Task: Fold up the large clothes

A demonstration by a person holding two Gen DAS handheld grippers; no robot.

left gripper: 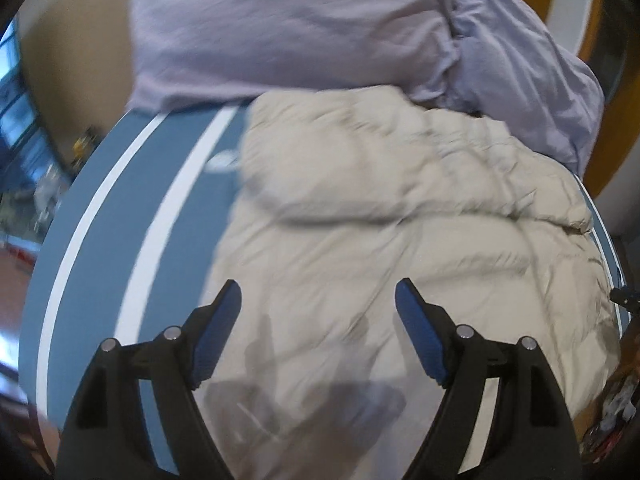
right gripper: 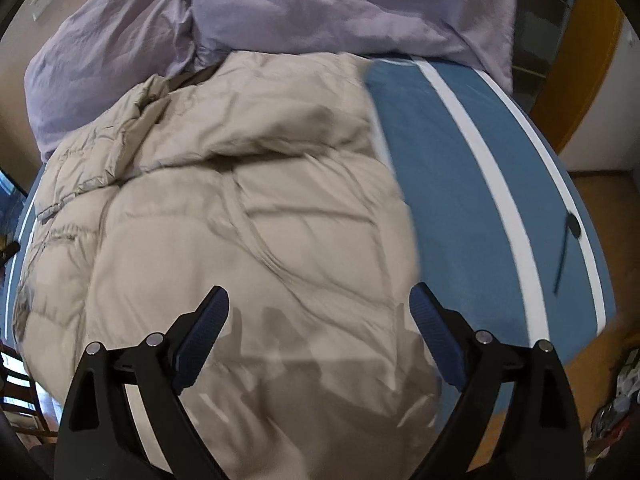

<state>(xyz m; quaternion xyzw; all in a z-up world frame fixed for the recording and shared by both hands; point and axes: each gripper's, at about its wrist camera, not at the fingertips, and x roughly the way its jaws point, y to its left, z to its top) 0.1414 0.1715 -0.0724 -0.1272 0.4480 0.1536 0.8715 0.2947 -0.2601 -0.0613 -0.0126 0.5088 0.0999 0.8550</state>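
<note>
One beige quilted puffer jacket (left gripper: 400,208) lies spread flat on a blue surface with white stripes (left gripper: 120,220), which looks like a bed cover. Its long axis runs from the near edge toward the far end, where its collar and a folded-over sleeve lie against the bedding. In the right wrist view the jacket (right gripper: 240,220) fills the left and middle of the cover, its right edge running roughly parallel to the white stripes.

Two lilac bundles of bedding (left gripper: 300,28) are heaped at the far end, touching the jacket's upper edge; whether they are pillows or a duvet cannot be told.

There are two hand-held grippers. The left hand-held gripper (left gripper: 318,300) hovers over the jacket's near part, jaws wide apart, with nothing between its blue pads (left gripper: 218,332). The right hand-held gripper (right gripper: 320,304) hovers likewise over the jacket's near right part, jaws spread very wide, holding nothing.

Bare blue cover lies open on both sides: a broad strip to the jacket's left in the left view, and a broad strip (right gripper: 480,200) to its right in the right view. One thin dark object (right gripper: 566,248) lies near that right edge.
</note>
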